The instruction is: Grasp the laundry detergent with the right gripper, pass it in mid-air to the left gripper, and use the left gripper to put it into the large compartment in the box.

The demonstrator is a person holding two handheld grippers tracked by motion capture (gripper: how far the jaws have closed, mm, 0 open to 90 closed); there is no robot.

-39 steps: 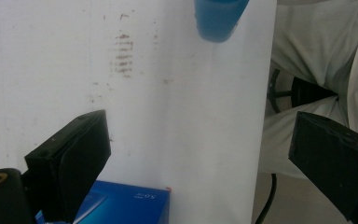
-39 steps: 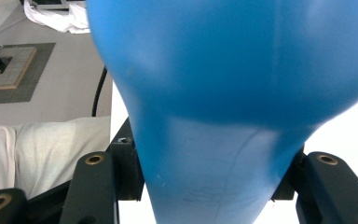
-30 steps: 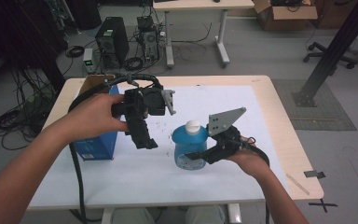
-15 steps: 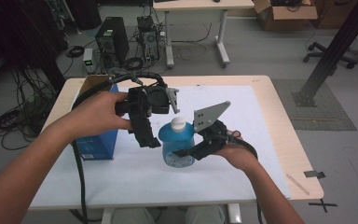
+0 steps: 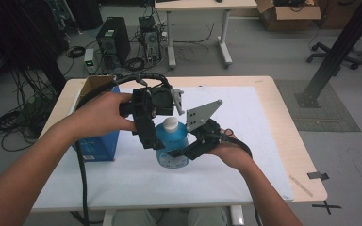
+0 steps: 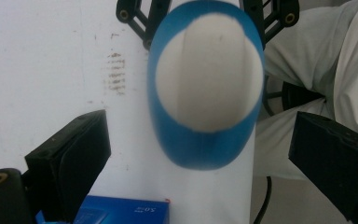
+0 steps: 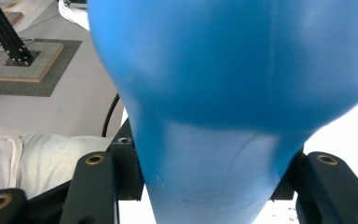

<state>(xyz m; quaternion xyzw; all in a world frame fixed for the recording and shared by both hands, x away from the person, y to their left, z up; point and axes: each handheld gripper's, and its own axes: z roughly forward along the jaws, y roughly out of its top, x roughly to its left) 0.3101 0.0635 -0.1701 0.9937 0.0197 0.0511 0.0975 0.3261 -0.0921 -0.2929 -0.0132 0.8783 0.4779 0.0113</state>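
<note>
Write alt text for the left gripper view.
A blue bottle with a white cap stands seen from above, between the open left gripper jaws. A blue box lies on the white table sheet below.

bottle [image 5: 172, 146]: blue | cap [image 5: 170, 124]: white | box [image 5: 96, 143]: blue | claws: black

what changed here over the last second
The right gripper, shut on the blue bottle, carried it left across the white mat, until its white cap sat under the open left gripper. The left gripper and blue box stayed put.
</note>
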